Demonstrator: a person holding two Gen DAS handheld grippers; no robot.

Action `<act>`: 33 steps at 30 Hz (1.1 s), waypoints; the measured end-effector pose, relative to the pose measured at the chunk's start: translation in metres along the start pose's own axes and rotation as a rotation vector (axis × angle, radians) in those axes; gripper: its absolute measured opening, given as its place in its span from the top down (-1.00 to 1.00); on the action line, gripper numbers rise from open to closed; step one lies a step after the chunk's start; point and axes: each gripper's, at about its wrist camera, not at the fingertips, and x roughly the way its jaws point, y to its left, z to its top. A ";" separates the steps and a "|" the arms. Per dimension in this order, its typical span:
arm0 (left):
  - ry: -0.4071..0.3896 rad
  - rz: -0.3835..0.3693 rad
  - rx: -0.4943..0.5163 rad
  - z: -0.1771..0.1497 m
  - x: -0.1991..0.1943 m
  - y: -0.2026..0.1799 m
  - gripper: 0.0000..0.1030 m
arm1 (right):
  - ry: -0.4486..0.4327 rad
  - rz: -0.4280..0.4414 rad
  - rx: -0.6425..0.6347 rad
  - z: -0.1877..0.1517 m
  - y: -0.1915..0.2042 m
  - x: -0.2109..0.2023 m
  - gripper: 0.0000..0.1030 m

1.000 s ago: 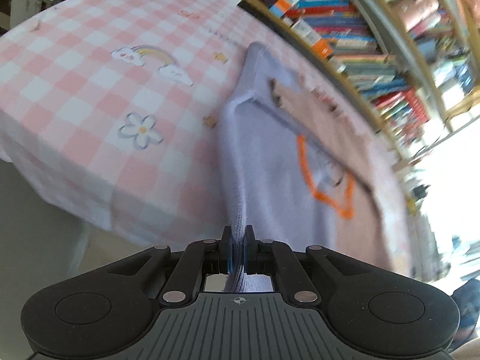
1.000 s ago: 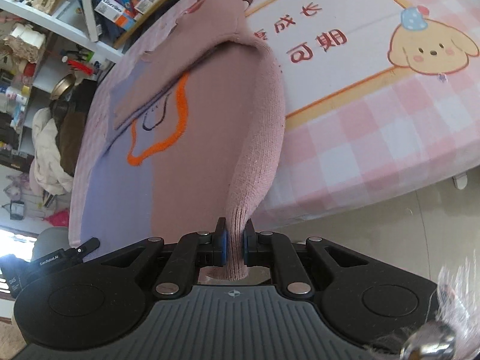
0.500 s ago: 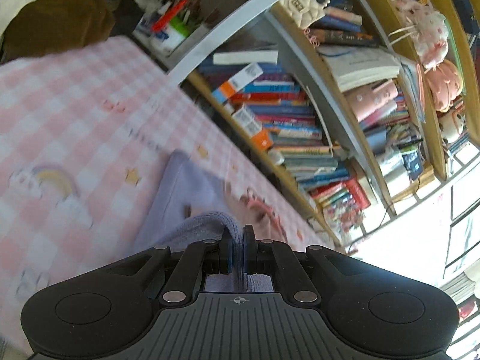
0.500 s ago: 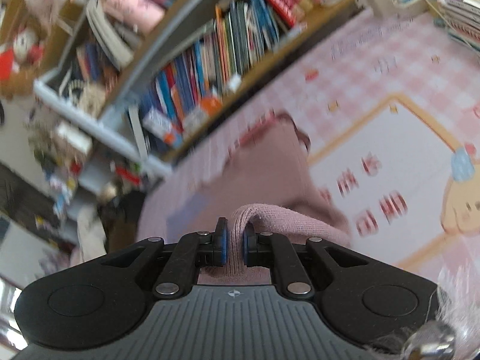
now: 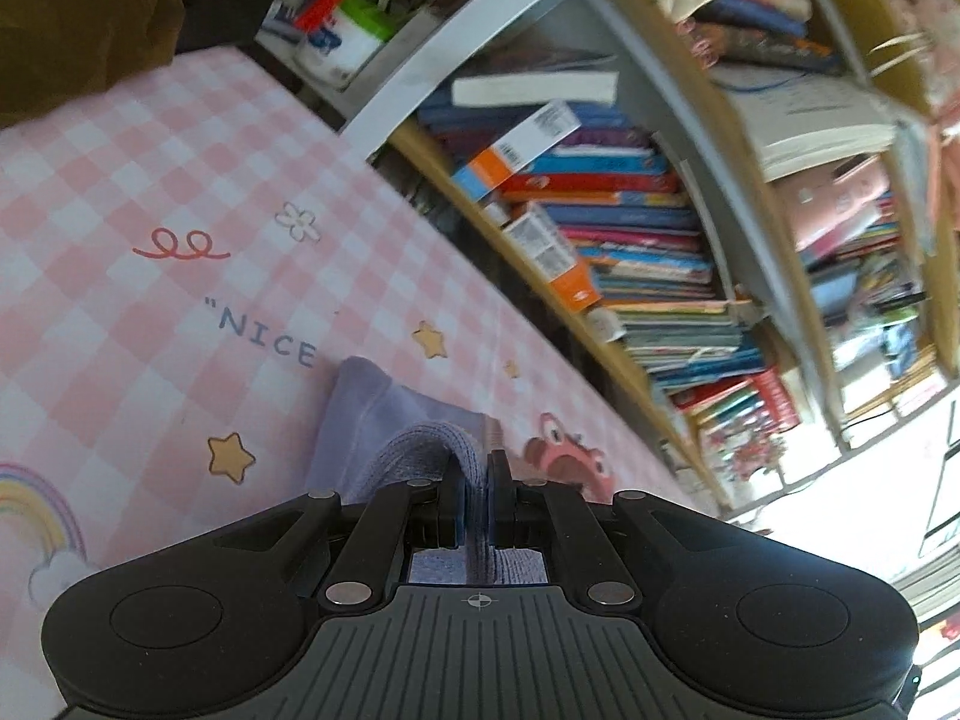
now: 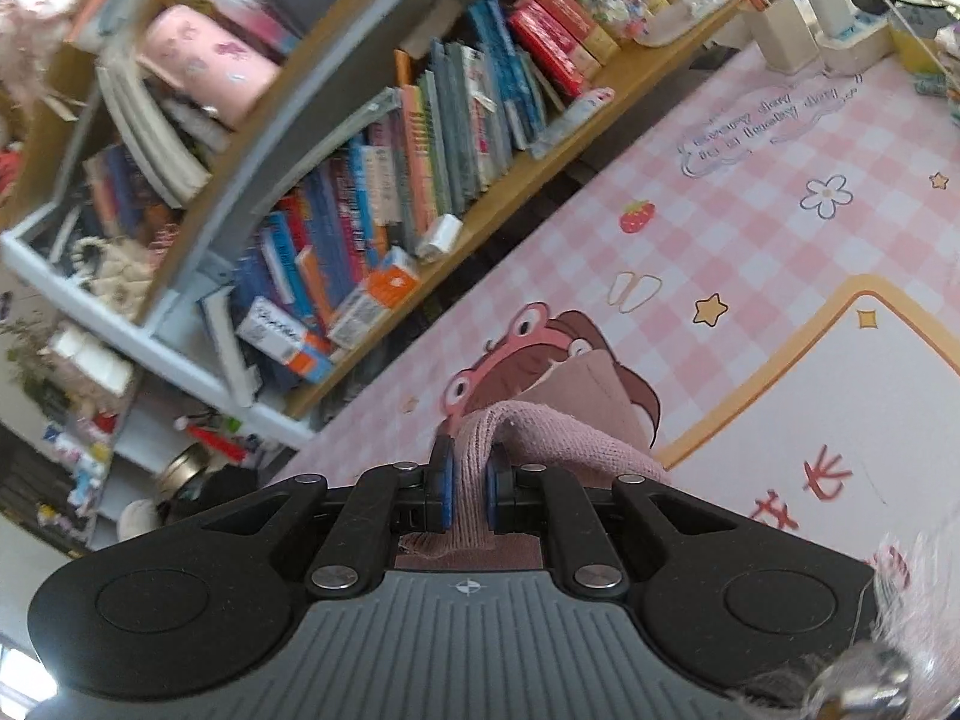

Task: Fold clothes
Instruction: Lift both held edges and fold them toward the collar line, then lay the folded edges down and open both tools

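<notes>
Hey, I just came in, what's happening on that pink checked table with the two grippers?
A person is folding a knit garment with two handheld grippers. The left gripper is shut on the garment's lavender edge, and the right gripper is shut on its pink edge. Both edges are lifted over the pink checked tablecloth toward the bookshelf side, so the fold looks mid-way, nothing released yet.
</notes>
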 end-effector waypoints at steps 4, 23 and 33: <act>0.039 0.038 -0.003 0.006 0.022 0.009 0.88 | 0.011 -0.041 0.004 0.005 -0.001 0.025 0.81; 0.031 0.157 0.358 0.014 0.028 -0.003 -0.06 | -0.033 -0.281 -0.379 0.006 0.017 0.055 -0.03; 0.019 0.196 0.634 -0.004 0.072 -0.032 0.35 | 0.034 -0.332 -0.523 -0.002 0.010 0.096 0.88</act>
